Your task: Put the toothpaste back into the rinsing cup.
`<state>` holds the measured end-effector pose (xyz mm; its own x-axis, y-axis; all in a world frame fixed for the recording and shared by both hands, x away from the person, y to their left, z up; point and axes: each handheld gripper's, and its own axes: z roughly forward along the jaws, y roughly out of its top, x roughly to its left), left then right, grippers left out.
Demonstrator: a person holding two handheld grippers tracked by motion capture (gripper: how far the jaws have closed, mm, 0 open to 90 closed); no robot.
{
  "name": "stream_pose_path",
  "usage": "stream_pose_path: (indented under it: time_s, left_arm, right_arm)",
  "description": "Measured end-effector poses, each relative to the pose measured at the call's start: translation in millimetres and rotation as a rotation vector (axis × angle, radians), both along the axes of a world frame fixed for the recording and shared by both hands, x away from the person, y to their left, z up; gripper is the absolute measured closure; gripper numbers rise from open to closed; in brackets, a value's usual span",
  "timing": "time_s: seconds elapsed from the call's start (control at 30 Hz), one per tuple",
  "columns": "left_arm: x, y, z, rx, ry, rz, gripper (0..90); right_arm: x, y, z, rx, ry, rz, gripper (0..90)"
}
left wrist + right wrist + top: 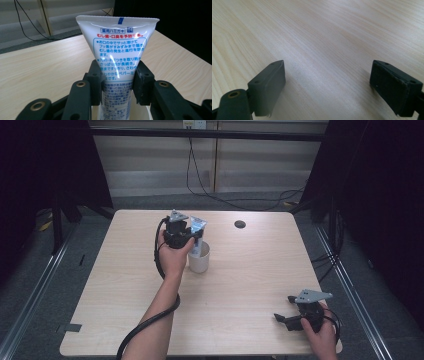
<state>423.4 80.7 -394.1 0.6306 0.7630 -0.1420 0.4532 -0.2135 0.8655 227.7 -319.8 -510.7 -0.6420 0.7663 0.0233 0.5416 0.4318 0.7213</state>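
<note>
Carefully, with my left gripper (117,82) clamped on the toothpaste tube (117,42), I'd lower it straight into the white cup (199,262), right gripper (327,87) idle with its jaws apart.

The high view looks forward and down from above the person's side, taking in the whole table (240,285) from afar. The left gripper view sits close behind the white cup (143,112) near the table's middle, facing its far edge. The right gripper view hangs low over bare tabletop well apart from the cup. All three share the tabletop.
</note>
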Motion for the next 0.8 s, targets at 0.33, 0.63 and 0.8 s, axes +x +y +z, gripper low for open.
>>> stream_pose_path:
  time_s: [0.33, 0.63, 0.8]
  left_arm:
    - [-6.3, -0.5, -7.7, 0.018, 0.001, 0.003, 63.8]
    - [-12.0, -3.0, -18.3, 0.022, 0.017, -0.001, 63.4]
    - [-14.5, -3.6, -25.7, 0.022, 0.025, -0.001, 63.2]
  right_arm:
    - [0.0, 0.0, 0.0, 0.0, 0.0, 0.0, 12.8]
    - [-0.1, 0.1, 0.0, 0.001, 0.001, -0.001, 12.8]
    - [0.0, 0.0, 0.0, 0.0, 0.0, 0.0, 12.8]
